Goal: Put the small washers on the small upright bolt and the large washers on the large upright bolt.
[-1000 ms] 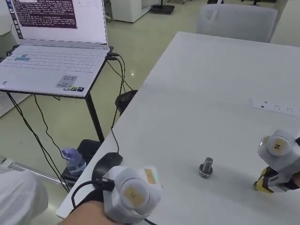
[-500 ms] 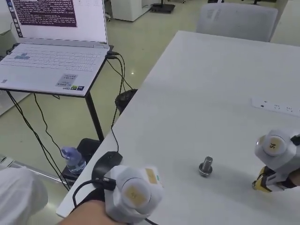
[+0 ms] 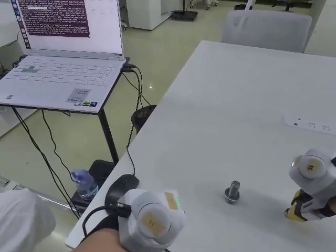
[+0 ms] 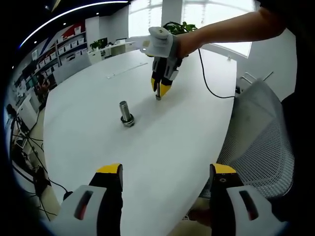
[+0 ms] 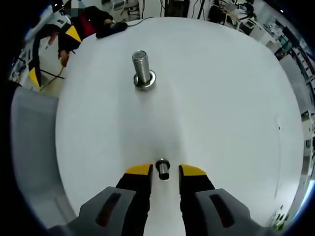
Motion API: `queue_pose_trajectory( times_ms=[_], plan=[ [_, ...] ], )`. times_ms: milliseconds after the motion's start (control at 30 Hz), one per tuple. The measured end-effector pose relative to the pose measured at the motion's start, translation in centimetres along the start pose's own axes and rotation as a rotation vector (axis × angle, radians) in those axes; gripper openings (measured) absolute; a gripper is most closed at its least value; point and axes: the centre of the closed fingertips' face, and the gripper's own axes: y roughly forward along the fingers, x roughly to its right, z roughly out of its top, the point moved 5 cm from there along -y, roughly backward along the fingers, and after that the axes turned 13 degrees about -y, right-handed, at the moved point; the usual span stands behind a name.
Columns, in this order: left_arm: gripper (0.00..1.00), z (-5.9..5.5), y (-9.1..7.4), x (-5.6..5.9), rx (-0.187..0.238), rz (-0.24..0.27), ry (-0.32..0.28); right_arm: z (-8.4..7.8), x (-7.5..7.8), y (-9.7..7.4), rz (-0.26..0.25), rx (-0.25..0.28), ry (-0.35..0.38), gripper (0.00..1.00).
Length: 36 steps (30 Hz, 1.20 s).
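Head view: large bolt (image 3: 232, 191) stands upright on the white table (image 3: 236, 105), well in from the near edge; right gripper (image 3: 296, 211) is low, near it.
Left gripper view: left gripper (image 4: 166, 169) wide open, empty, by the table edge.
Right gripper view: jaws slightly apart, straddling the small bolt (image 5: 162, 168); contact unclear.
Judgement: steel, rigid, slick, topples easily; grip low on the shank; open room all round.

Laptop screen (image 3: 68, 23) text is too small to read.
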Motion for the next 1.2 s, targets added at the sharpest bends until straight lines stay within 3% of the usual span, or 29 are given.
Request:
queue_pose_trajectory(
  times_ms=[667, 900, 1200],
  plan=[
    [0.72, 0.9, -0.4, 0.1, 0.045, 0.023, -0.027, -2.0, -1.2, -6.1, -0.14, 0.176, 0.125, 0.29],
    [0.73, 1.3, -0.5, 0.2, 0.068, 0.029, -0.045, -2.7, -3.0, -9.3, -0.202, 0.277, 0.198, 0.31],
    [0.73, 1.8, -0.3, 1.2, 0.072, 0.027, -0.043, -5.0, -5.9, -10.9, -0.237, 0.342, 0.279, 0.32]
  ],
)
